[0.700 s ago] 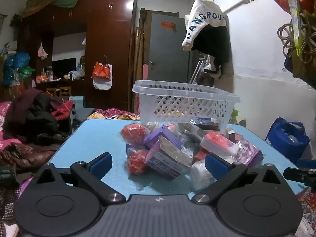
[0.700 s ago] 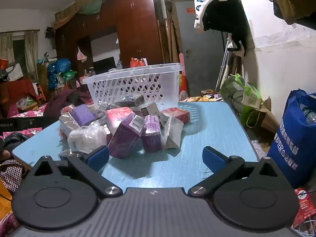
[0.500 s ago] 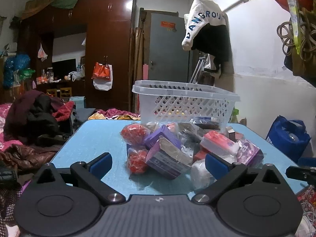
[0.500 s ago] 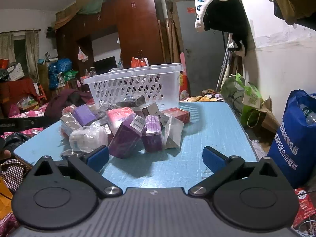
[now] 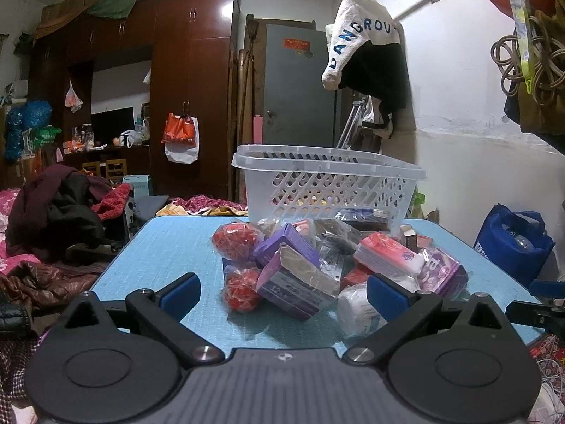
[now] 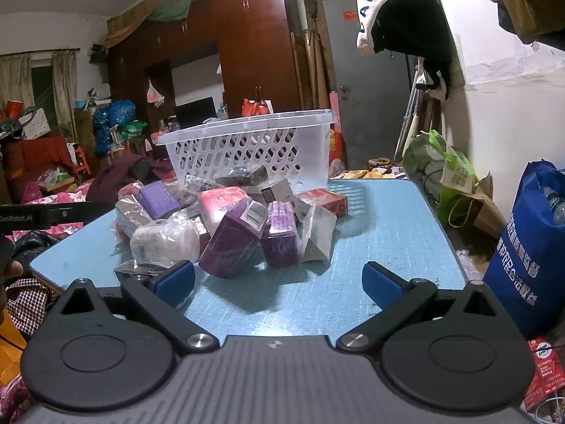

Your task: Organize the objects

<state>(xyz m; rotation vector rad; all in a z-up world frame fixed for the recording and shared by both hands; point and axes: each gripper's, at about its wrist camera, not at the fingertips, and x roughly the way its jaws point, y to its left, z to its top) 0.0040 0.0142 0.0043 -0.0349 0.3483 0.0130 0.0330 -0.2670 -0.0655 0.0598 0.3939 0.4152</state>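
Observation:
A heap of wrapped goods lies on a blue table [image 5: 166, 247]: red mesh-bagged balls [image 5: 236, 236], purple boxes [image 5: 295, 281], a pink pack [image 5: 386, 254], a white roll [image 5: 356, 305]. A white perforated basket [image 5: 328, 183] stands behind the heap. My left gripper [image 5: 282, 295] is open and empty, just short of the heap. In the right wrist view the same heap shows purple boxes [image 6: 235, 242], a white pack [image 6: 164, 240], a red box [image 6: 323, 201] and the basket [image 6: 254, 148]. My right gripper [image 6: 279, 284] is open and empty, near the table's front edge.
A blue bag [image 6: 529, 258] stands on the floor right of the table [image 6: 388, 233]. Clothes [image 5: 53, 219] are piled to the left. A wardrobe [image 5: 190, 88] and a door [image 5: 300, 84] stand behind. The other gripper's body [image 6: 39, 213] shows at the left.
Both views have shifted very slightly toward the heap. Both grippers stay open and nothing on the table has moved.

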